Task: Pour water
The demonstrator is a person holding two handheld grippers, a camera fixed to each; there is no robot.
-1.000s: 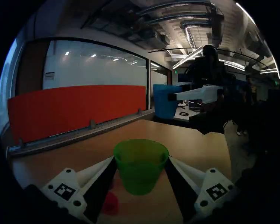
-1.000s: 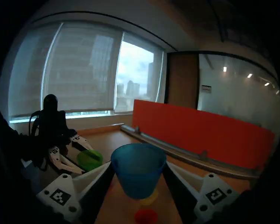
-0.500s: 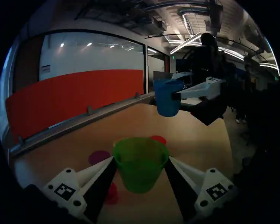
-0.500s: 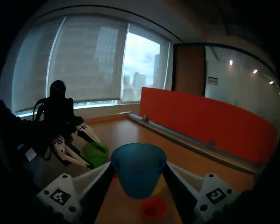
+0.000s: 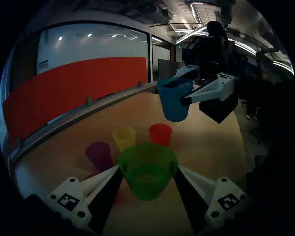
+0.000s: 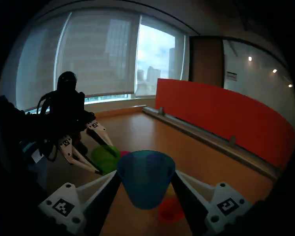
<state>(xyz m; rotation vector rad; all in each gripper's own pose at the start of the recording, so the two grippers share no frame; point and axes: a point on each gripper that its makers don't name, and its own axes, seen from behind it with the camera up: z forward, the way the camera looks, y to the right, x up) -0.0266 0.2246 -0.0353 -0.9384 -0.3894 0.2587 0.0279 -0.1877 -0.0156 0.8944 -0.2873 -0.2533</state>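
Left gripper [image 5: 147, 170]: jaws clamped on the green cup [image 5: 148, 179]. Right gripper [image 6: 146, 175]: jaws clamped on the blue cup [image 6: 146, 188]. Both cups are held above the table [image 5: 210, 141], apart from each other, and blue seems higher. Both are upright, mouths up, long axes near vertical. I cannot tell which holds water. For the pour, I would bring the blue rim over the green mouth, hold green level, and tilt slowly.
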